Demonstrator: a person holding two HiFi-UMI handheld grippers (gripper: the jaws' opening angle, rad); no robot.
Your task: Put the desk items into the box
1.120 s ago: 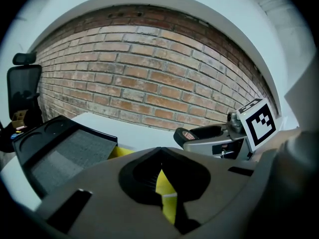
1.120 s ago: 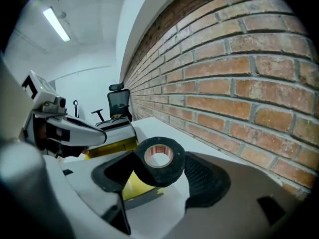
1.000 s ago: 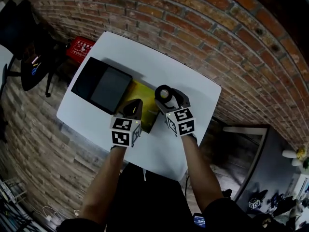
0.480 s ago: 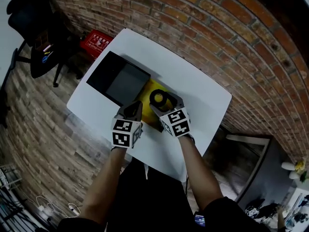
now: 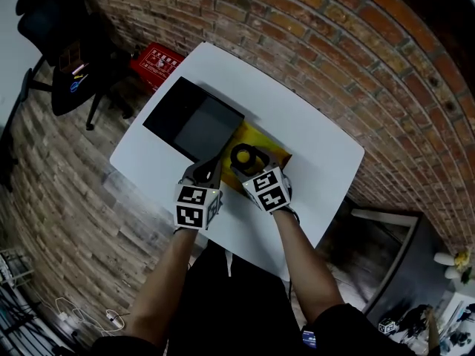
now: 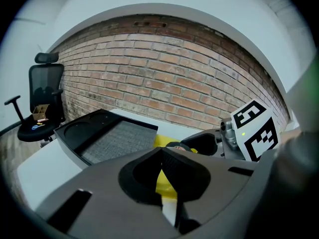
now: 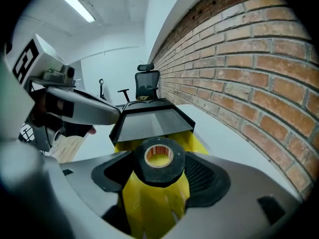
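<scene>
My right gripper (image 7: 158,164) clamps the black roll of tape with its orange core (image 7: 160,177) over the open yellow box (image 7: 148,205). My left gripper (image 6: 162,156) is closed on nothing. If I release off-centre, the roll could clip the rim and roll onto the white desk (image 5: 315,141).

Apparently open-topped yellow box (image 5: 269,144), black tray (image 5: 194,122) tight alongside.

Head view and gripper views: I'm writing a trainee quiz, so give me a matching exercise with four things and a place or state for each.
Things:
1 tape roll
2 left hand-held gripper
3 chair
4 yellow box

Places or states:
A shut, empty
B on the floor
C held in the right hand-held gripper
D on the table

Pairs: 1-C, 2-A, 3-B, 4-D
</scene>
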